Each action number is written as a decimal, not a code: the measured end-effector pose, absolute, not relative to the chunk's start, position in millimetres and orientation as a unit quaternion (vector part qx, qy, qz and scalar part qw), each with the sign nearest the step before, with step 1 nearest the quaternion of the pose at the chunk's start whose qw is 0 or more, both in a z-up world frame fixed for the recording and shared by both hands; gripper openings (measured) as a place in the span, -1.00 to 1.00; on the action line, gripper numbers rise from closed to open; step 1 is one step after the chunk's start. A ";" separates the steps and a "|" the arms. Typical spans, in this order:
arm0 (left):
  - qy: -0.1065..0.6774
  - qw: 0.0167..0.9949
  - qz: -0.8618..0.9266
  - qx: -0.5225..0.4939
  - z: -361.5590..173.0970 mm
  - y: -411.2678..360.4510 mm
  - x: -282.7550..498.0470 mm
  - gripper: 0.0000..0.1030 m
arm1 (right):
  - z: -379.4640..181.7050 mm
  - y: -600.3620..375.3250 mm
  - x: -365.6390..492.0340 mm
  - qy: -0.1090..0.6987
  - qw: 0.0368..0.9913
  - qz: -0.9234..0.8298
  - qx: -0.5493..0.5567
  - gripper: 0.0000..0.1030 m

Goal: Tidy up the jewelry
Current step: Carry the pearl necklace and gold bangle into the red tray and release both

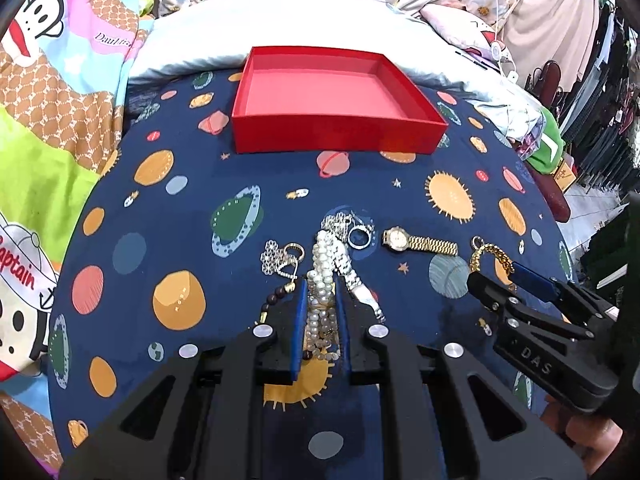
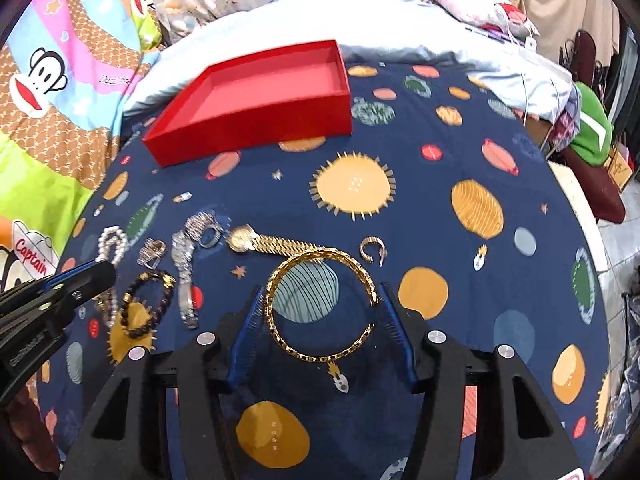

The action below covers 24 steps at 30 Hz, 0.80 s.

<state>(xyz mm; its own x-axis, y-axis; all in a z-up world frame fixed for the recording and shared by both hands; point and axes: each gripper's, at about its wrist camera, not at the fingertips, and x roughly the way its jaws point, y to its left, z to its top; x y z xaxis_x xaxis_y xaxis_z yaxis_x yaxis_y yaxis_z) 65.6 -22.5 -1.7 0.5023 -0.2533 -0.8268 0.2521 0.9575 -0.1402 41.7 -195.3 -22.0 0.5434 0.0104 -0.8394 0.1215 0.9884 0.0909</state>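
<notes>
While left gripper [image 1: 322, 280] pinches pearl strand [image 1: 325, 256], right gripper [image 2: 322, 300] wide around gold bangle [image 2: 280, 332].

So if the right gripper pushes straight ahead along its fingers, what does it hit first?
The right gripper already straddles the gold chain bracelet; its far arc comes first, then probably the gold wristwatch.

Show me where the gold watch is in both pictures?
Left wrist view: the gold metal-band wristwatch lies right of centre, beyond the left fingers.
Right wrist view: it lies left of centre, past the gold chain bracelet.
Shared landmark: the red cardboard tray behind it.
</notes>
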 end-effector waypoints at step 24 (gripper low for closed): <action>0.405 0.902 -0.149 0.003 62.0 -40.9 218.6 -0.74 | 61.9 -201.8 188.1 0.390 0.919 0.012 0.060 0.07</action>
